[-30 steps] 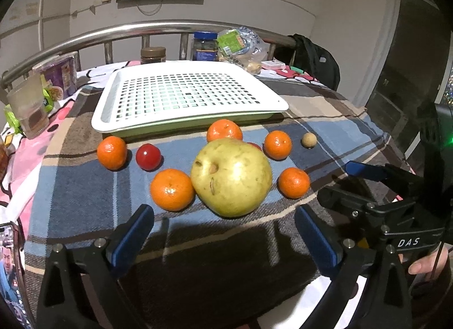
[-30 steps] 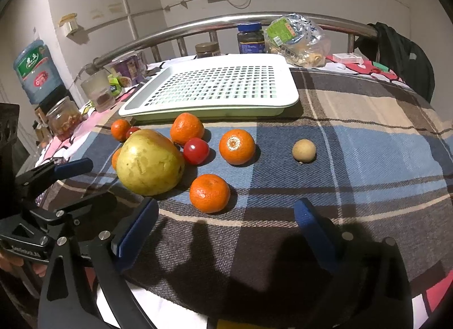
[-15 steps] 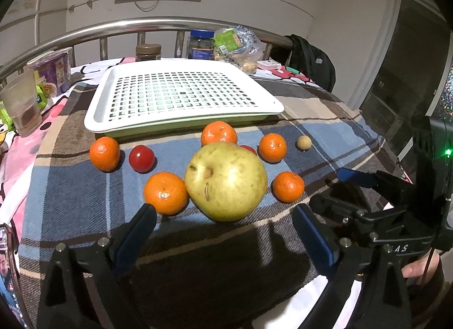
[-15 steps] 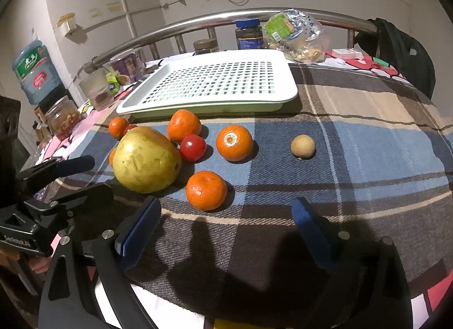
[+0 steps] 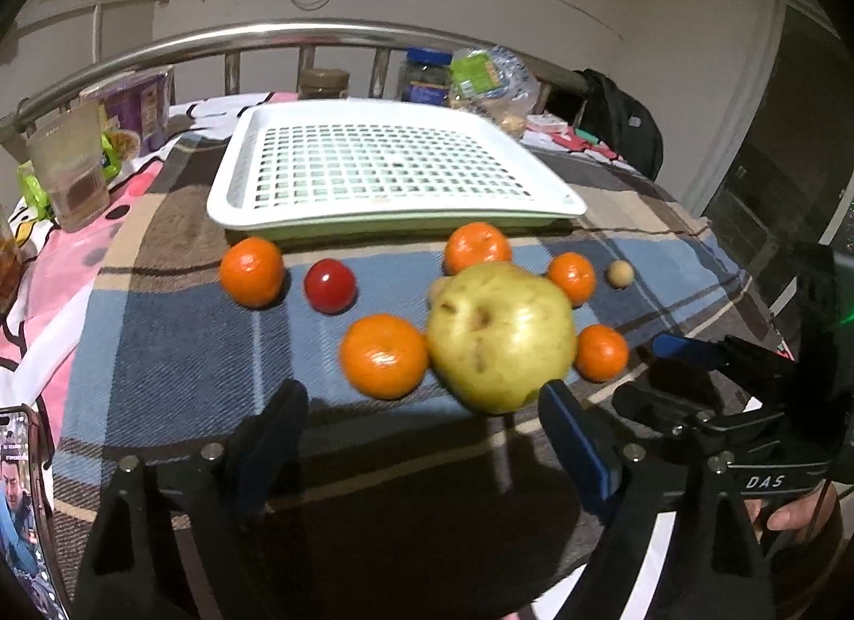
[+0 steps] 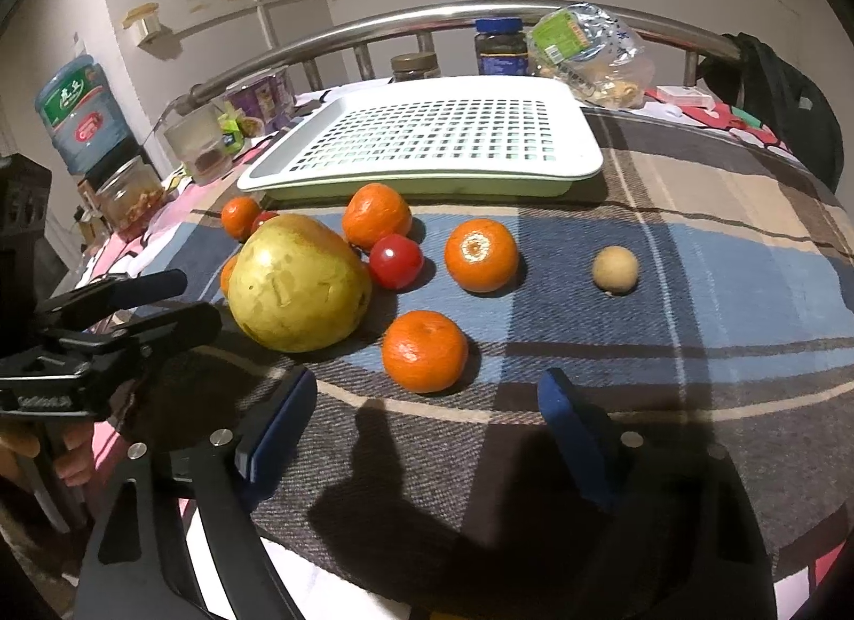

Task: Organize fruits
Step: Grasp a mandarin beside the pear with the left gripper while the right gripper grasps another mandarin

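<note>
Your left gripper (image 5: pixel 421 417) and your right gripper (image 6: pixel 427 406) both hover low over the near edge of the plaid blanket (image 6: pixel 720 268), jaws wide with nothing between them, and both have just been narrowing a little.

Count the fruit ahead of you: one big yellow-green pear (image 5: pixel 499 334), five mandarins, two small red tomatoes and one little tan round fruit (image 6: pixel 615 269).

The pear lies on its side closest to your left jaws, long axis running away from you and leftward in the right wrist view, narrow end toward the tray.

A mandarin (image 5: pixel 383 356) touches the pear's left flank, and another mandarin (image 6: pixel 424 350) sits right ahead of your right jaws.

Behind them one tomato (image 6: pixel 396 261) is tucked between the pear and a mandarin (image 6: pixel 482 254); the other tomato (image 5: pixel 329 285) stands apart on the left.

The tan fruit sits alone, well off to the right.

Beyond the fruit lies the empty white slotted tray (image 6: pixel 582 161), flat on the blanket.

Jars, a plastic cup (image 5: pixel 69 177) and a snack bag (image 6: pixel 587 54) crowd the far edge under the steel rail (image 5: pixel 320 36).
</note>
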`<state>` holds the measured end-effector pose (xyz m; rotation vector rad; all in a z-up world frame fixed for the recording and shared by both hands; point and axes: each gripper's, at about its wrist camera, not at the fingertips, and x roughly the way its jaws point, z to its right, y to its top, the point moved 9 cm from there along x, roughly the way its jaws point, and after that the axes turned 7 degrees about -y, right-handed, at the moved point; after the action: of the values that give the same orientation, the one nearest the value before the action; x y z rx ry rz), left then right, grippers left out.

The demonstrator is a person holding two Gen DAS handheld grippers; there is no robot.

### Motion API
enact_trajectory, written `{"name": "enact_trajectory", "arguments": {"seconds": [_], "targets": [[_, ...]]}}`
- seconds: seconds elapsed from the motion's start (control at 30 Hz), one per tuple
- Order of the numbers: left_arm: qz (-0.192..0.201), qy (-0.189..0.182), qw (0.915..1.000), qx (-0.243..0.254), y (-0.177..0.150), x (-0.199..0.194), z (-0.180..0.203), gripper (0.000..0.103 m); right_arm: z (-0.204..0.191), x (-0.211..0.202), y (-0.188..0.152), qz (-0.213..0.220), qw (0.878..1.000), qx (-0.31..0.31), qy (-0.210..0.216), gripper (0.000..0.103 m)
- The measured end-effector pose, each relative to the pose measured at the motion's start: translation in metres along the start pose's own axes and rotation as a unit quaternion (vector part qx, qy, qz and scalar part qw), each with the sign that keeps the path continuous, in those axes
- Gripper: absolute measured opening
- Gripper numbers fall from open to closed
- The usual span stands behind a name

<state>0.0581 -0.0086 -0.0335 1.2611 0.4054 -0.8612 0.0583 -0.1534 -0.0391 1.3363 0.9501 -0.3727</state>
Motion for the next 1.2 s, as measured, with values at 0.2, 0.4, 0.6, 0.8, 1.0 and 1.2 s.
{"name": "enact_trajectory", "arguments": {"seconds": [0.2, 0.4, 0.6, 0.8, 1.0, 1.2], "targets": [[-0.006, -0.005, 1.0, -0.005, 0.001, 0.006, -0.005, 0.086, -0.005, 0.007, 0.0, -0.009, 1.0, -0.004, 0.0, 0.079], [-0.011, -0.009, 0.9999, 0.0, 0.0, 0.004, -0.004, 0.081, -0.006, 0.014, -0.001, -0.023, 1.0, -0.005, -0.001, 0.077], [-0.019, 0.006, 0.9998, -0.011, -0.002, 0.004, -0.02, 0.08, -0.008, 0.018, -0.002, -0.029, 1.0, -0.01, -0.002, 0.075], [-0.043, 0.016, 0.9987, -0.022, -0.008, 0.019, -0.031, 0.069, -0.009, 0.022, -0.002, -0.036, 0.999, -0.011, -0.004, 0.07], [-0.042, 0.026, 0.9988, -0.001, -0.001, 0.023, -0.023, 0.06, -0.008, 0.025, 0.001, -0.038, 0.999, -0.007, -0.007, 0.066], [-0.045, 0.03, 0.9986, 0.0, 0.005, 0.028, -0.026, 0.059, -0.008, 0.028, 0.004, -0.041, 0.999, -0.004, -0.007, 0.058]]}}
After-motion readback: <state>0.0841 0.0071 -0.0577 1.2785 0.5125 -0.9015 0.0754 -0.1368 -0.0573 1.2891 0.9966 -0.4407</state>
